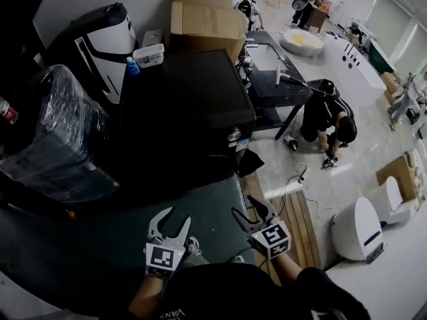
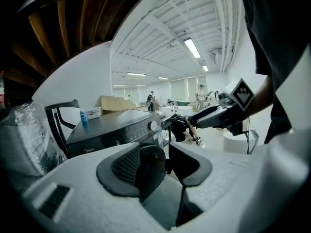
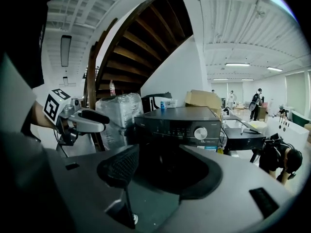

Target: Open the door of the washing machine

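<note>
Both tools are up in front of the washing machine (image 1: 190,105), and the job has not started. The left gripper (image 1: 174,219) has its jaws spread, and its own view shows only air between the pads. The right gripper (image 1: 247,207), just beside it on the right, stands wider apart and is just as empty. Neither one is touching the machine. From the head view, there is a strip of green floor mat (image 1: 100,245) between the jaw tips and the machine's dark front.

The machine sits straight ahead of both tools, a black box with its control knob (image 3: 200,133) high on the front panel, up and to the right of the right gripper's jaws. Below that panel, framed between the left gripper's pads, is a dark round shape that I take to be the door (image 2: 151,168). It seems to sit flush and closed, but the front is so dark that I can't pick out a handle or a latch.

A plastic-wrapped bundle (image 1: 57,132) lies off to the left of the left gripper, and cardboard boxes (image 1: 207,19) stand beyond the machine, well past both tools.

As I read it, nothing is done yet. What's left is to reach the front, find the edge or handle of the door, grip it and swing it out. With both tools this close together, whichever one goes in will need the other to stay out of the door's swing.
</note>
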The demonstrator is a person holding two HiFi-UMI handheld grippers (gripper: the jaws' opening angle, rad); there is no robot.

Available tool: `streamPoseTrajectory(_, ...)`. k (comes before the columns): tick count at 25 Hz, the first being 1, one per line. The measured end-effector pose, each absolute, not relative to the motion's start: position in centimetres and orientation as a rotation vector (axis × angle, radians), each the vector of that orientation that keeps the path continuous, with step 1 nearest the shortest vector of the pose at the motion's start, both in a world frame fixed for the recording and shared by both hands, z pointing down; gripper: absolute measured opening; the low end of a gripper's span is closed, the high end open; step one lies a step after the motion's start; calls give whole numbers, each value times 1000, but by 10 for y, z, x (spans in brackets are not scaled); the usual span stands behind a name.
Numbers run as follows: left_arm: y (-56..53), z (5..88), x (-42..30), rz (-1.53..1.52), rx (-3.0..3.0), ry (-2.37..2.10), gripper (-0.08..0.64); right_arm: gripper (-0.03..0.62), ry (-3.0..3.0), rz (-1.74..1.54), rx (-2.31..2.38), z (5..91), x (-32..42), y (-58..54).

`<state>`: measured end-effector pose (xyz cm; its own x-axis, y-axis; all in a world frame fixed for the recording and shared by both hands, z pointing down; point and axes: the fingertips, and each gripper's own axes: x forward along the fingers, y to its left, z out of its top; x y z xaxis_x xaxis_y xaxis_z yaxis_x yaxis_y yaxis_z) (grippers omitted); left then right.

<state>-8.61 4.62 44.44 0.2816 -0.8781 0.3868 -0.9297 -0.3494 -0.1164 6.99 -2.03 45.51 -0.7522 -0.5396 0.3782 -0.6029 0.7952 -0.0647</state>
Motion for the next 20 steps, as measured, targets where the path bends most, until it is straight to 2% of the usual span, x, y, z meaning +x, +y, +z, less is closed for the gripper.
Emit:
streamPoseTrajectory(10, -9, 477, -143, 738, 2566, -1441, 179, 249, -2502, 277, 1058, 489, 26, -68)
streamPoseTrajectory(20, -78, 519, -111, 892, 2673, -1293, 179, 250, -2415, 284, 1009, 545, 45, -135)
